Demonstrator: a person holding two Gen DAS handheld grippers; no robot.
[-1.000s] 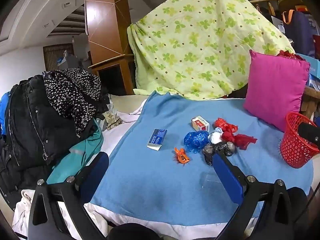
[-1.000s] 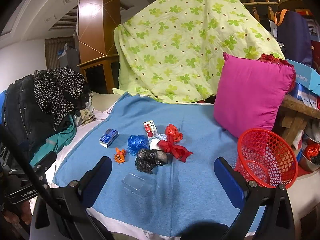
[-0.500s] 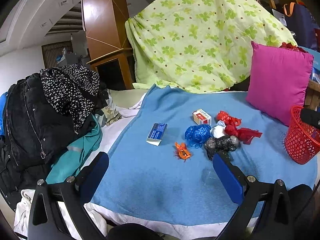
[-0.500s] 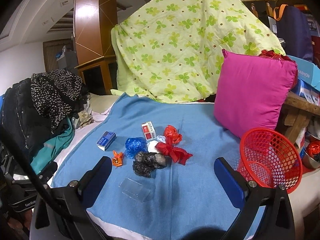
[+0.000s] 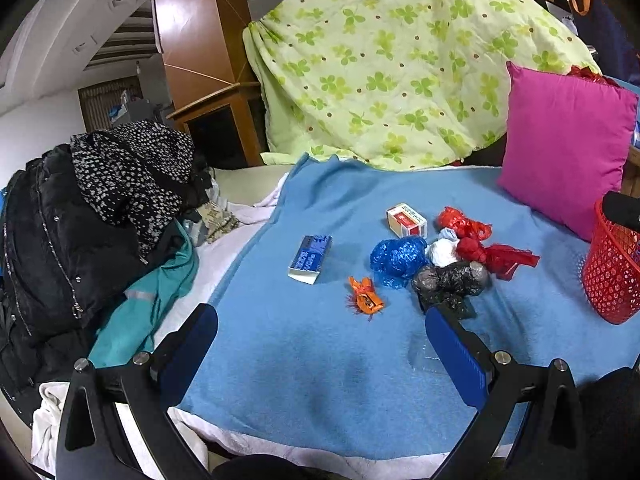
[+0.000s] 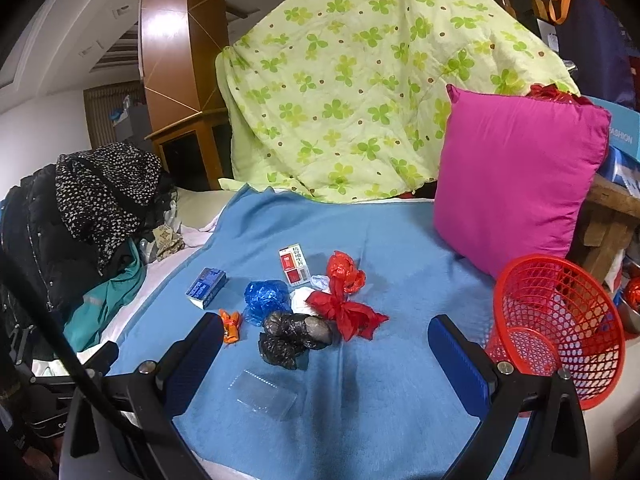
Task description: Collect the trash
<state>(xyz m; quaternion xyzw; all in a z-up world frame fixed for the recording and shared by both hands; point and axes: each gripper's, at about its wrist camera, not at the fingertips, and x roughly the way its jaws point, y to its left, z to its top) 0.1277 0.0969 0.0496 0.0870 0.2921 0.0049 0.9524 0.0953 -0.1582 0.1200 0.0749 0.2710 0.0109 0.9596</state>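
Jaws spread on left gripper point(image 5: 321, 340) and right gripper point(image 6: 325, 346), both empty; black bag point(image 6: 294, 334) at twelve o'clock; red basket point(image 6: 558, 332) at three.

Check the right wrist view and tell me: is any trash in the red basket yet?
No. The red mesh basket shows only its own bare bottom, and the crumpled bags lie on the blue blanket.

The setting is a lived-in home, a bedroom or sleeping corner. A bed carries a blue blanket point(image 6: 360, 240) as its top layer. Behind the blanket, a green clover-print quilt point(image 6: 360, 92) hangs draped. At the blanket's right edge, a magenta cushion point(image 6: 516, 176) leans upright. Left of the blanket, dark jackets and clothing point(image 5: 80, 232) lie heaped. Wood panelling point(image 5: 192, 40) rises behind.
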